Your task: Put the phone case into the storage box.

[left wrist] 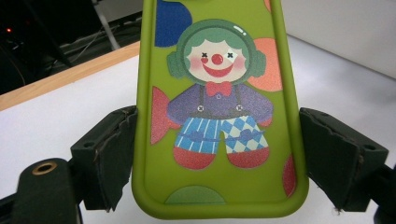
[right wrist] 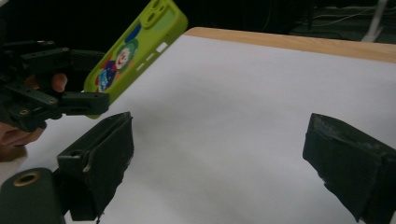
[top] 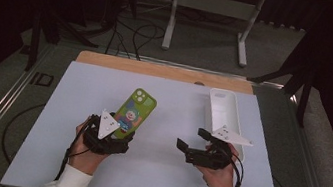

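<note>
Left gripper (left wrist: 215, 154) is clamped across the short width of the green phone case (left wrist: 215, 107) near its bottom end, so the case's long axis runs straight out ahead of the jaws, tilted up off the white table (top: 157, 173). Right gripper (right wrist: 219, 154) has its jaws wide apart on nothing. It faces left toward the case, white case (top: 222, 110) just behind it.

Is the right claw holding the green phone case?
No, the right claw stands open over bare table, while the green phone case sits between the left claw's jaws.
</note>
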Available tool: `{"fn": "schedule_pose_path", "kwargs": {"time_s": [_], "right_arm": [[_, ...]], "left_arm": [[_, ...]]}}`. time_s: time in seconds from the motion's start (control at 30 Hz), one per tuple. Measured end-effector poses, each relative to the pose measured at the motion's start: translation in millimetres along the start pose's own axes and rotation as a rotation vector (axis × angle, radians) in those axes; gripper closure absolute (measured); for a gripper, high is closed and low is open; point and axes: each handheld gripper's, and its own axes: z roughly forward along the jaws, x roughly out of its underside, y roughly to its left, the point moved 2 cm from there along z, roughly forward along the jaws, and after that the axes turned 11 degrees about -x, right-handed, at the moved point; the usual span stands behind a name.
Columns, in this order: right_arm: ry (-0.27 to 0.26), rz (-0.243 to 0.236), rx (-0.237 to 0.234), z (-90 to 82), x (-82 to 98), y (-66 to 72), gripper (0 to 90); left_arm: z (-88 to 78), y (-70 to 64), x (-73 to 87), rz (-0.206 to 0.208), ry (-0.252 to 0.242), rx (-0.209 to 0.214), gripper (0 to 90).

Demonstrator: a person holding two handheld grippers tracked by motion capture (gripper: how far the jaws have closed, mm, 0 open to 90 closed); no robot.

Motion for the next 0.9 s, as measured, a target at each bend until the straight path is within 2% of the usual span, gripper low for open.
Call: {"fn": "schedule_pose_path", "kwargs": {"time_s": [0.73, 0.9], "right_arm": [[0.022, -0.014, -0.041, 22.3, -18.0, 6.8, 8.9], [0.024, -0.009, -0.057, 27.4, -21.9, 7.9, 8.9]], "left_arm": [[-5.4, -6.8, -4.7, 0.017, -0.035, 0.026, 16.4], [-5.9, -8.1, -5.0, 0.007, -0.041, 0.041, 16.4]]}}
